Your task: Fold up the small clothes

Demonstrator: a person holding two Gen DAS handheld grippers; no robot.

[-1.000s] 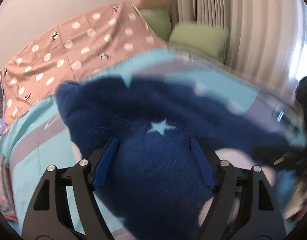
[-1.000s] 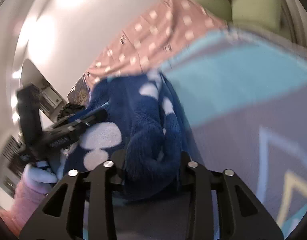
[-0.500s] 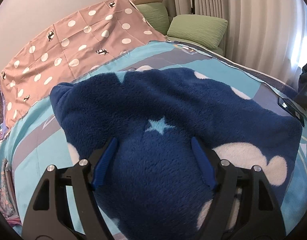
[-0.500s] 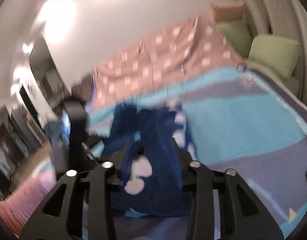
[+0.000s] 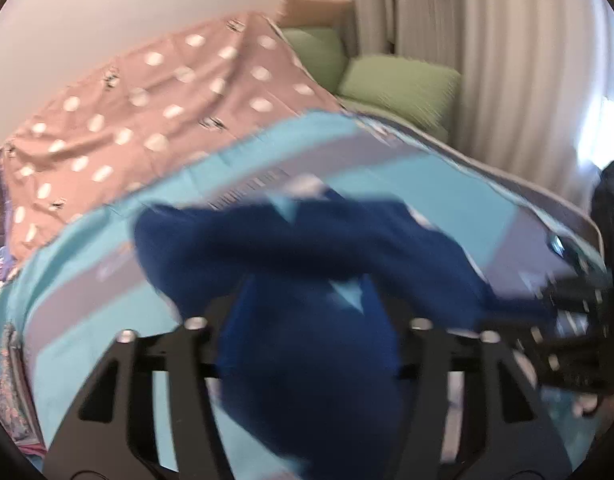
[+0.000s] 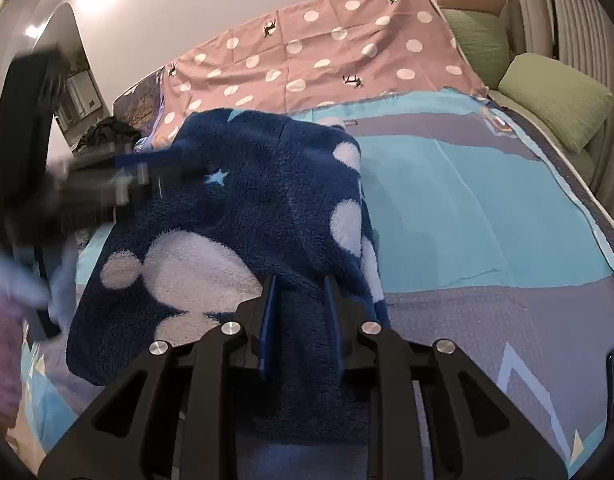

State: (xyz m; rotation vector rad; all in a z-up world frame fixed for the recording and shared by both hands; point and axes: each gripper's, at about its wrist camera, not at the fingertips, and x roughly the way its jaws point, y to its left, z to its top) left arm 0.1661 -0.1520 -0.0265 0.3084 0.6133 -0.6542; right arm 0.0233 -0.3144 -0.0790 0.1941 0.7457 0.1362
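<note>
No brand, label or readable writing showed on anything you had in front of you; the striped mark on the bedcover in the left wrist view was too blurred to read.

In the left wrist view, your left gripper [image 5: 307,344] sat at the bottom centre, its jaws having just been closing, and they were clenched on a bunched fold of the navy fleece garment [image 5: 307,264], which filled the gap between them. The garment stretched from the middle of the frame toward the right edge, where your right gripper [image 5: 567,320] showed as a dark blur at its far end. Behind it lay the blue and grey bedcover [image 5: 87,320], with the pink dotted sheet [image 5: 147,100] in the upper left and the green pillows [image 5: 399,80] at upper centre.

In the right wrist view, your left gripper [image 6: 107,184] was a blurred shape at the left edge, against the garment's left side. The garment [image 6: 267,184], with white patches and a small pale star, lay across the left half of the bed. At the bottom centre your right gripper [image 6: 301,320] had its jaws nearly together, having just been closing, and they grasped a narrow fold of the garment's near right edge.
</note>
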